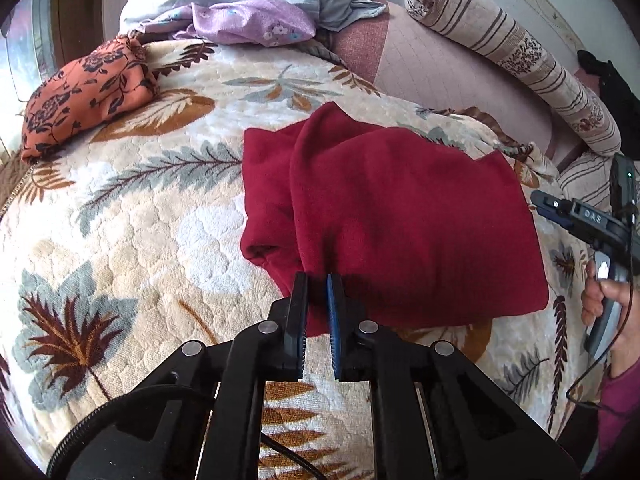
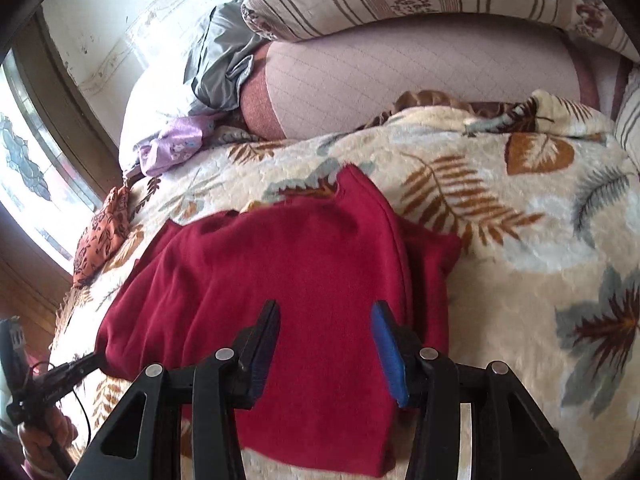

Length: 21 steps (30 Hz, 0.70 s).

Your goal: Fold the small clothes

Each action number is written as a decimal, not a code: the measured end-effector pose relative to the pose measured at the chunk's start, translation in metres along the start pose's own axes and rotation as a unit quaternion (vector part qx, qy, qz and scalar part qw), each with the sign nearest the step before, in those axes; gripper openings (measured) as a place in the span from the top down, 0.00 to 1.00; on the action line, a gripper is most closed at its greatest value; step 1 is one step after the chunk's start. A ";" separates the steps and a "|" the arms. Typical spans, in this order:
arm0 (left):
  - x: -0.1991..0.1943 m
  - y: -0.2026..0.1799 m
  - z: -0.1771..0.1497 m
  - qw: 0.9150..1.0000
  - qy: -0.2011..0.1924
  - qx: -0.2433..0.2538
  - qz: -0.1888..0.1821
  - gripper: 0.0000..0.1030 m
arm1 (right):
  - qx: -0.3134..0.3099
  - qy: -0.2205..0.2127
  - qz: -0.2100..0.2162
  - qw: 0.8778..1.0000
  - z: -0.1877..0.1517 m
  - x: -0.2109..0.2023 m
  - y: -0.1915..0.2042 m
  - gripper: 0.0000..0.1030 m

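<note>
Cloth first: a dark red garment [image 1: 400, 216] lies part-folded on the leaf-patterned blanket [image 1: 140, 216], one layer doubled over another, right in front of both pairs of tongs. The left gripper [image 1: 318, 280] has its jaws nipped narrow on the near edge of that red garment, a fold of fabric pinched between the pads, presumably so the edge can be lifted and carried across for the next fold. The right gripper [image 2: 325, 312] stands with its jaws half apart above the garment's near right portion; nothing is pressed between its pads, and I judge it is poised either to pin the cloth flat or to take a second corner while the left one pulls. In the left wrist view the right tool appears off to the right of the left tongs, clear of the garment's edge, held in a hand [image 1: 608, 300]. Well beyond the tongs sit an orange flowered bundle [image 1: 88, 92], a lilac flowered piece [image 1: 256, 20] and a striped bolster [image 1: 516, 56], apparently other items parked out of the working space.
</note>
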<state>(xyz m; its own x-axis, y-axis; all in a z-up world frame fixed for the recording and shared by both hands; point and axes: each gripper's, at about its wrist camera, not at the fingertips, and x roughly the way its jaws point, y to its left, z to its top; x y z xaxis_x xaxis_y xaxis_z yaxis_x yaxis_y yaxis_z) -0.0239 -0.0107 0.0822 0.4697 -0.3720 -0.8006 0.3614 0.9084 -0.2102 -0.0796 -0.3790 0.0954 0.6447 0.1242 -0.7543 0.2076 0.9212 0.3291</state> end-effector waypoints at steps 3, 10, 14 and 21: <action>0.000 0.001 0.006 1.000 -0.010 -0.023 0.007 0.88 | 0.015 0.008 -0.004 1.000 0.030 0.037 -0.006 0.57; 0.033 0.014 0.001 0.998 0.001 -0.053 0.025 0.74 | 0.033 0.040 -0.074 0.996 0.052 0.120 -0.035 0.58; 0.044 0.021 -0.002 0.998 0.010 -0.064 0.018 0.74 | -0.006 0.033 -0.106 0.994 0.056 0.105 -0.013 0.59; 0.045 0.024 -0.004 0.997 0.005 -0.070 0.012 0.69 | -0.012 0.047 0.073 0.996 0.055 0.087 0.081 0.58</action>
<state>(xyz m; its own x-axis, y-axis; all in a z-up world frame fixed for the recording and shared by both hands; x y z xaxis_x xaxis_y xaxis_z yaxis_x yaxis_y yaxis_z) 0.0029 -0.0049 0.0390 0.4682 -0.3481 -0.8122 0.2328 0.9353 -0.2666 0.0335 -0.3136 0.0880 0.5946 0.2911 -0.7494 0.0974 0.8992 0.4266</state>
